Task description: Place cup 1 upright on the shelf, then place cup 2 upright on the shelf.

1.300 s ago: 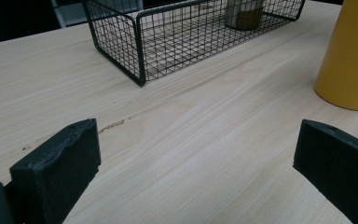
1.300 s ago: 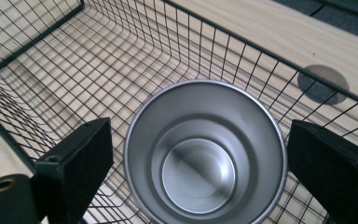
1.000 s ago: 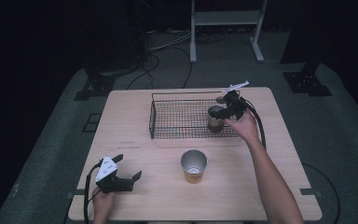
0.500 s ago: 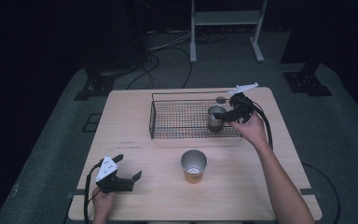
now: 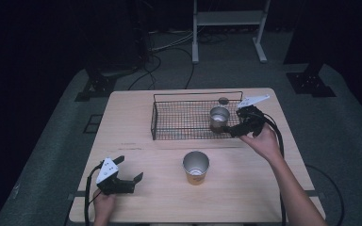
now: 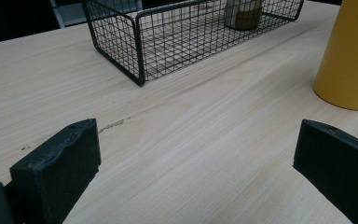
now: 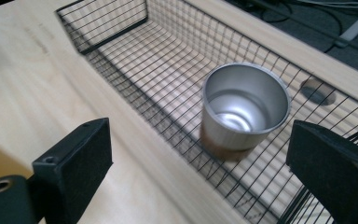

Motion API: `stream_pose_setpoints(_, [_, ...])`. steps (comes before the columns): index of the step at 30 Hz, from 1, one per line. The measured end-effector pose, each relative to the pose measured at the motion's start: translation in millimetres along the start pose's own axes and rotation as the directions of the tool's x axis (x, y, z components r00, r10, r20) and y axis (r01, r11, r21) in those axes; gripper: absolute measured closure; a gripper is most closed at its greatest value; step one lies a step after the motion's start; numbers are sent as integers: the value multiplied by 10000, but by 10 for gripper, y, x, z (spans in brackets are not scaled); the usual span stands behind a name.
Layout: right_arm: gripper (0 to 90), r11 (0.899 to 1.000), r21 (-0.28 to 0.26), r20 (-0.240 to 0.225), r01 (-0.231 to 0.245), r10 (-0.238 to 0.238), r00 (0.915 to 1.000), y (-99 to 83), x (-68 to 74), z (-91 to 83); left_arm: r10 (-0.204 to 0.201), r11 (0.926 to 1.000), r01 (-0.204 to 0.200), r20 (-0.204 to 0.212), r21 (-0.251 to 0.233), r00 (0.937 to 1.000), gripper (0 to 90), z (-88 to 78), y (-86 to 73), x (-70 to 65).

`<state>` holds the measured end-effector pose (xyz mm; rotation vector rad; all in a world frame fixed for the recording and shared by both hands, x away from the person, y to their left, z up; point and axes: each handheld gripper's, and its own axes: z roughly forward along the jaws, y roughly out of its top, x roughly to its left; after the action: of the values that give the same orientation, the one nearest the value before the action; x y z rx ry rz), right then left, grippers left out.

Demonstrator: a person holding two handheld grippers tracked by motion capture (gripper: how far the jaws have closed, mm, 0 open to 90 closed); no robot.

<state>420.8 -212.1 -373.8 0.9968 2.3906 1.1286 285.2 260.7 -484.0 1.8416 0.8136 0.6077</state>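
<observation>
High view: the right gripper (image 5: 236,129), jaws spread and holding nothing, hovers just beside the silver metal cup (image 5: 219,117), which stands upright in the black wire basket (image 5: 169,121). The left gripper (image 5: 131,181) (jaws spread too) rests near the table's front edge.

Left gripper view: the yellow-sided cup (image 6: 350,53) stands outside the basket on the light wooden table (image 6: 191,135).

Right gripper view: the silver cup sits between the parted jaws, untouched.

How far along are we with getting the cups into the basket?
Done: one metal cup stands upright inside the wire basket. In hand: nothing; the right gripper is open beside that cup, and the left gripper rests open on the table. Left: the yellow cup stands outside the basket.
</observation>
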Motion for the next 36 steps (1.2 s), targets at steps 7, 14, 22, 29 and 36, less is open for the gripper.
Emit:
stream_pose_setpoints(7, [62,9991,-196,-330,364,-370,9988,-178,197,-135,50,10000,-50,2,74,10000,0,8,4,1])
stream_pose_setpoints(14, [62,9966,85,-528,818,-812,9953,-393,426,-156,11,10000,-11,1,56,10000,0,7,3,-4])
stream_pose_setpoints(22, [63,9965,-118,-973,822,-829,9918,-531,572,-181,71,9999,-71,-28,129,10000,0,9,5,-7])
stream_pose_setpoints(29, [65,9962,-202,-1260,841,-860,9883,-645,675,-131,-13,9999,14,-51,113,10000,0,12,4,-4])
stream_pose_setpoints(36, [65,9950,-282,-1400,957,-987,9852,-684,780,-137,8,9999,-8,-35,105,10000,0,8,4,-1])
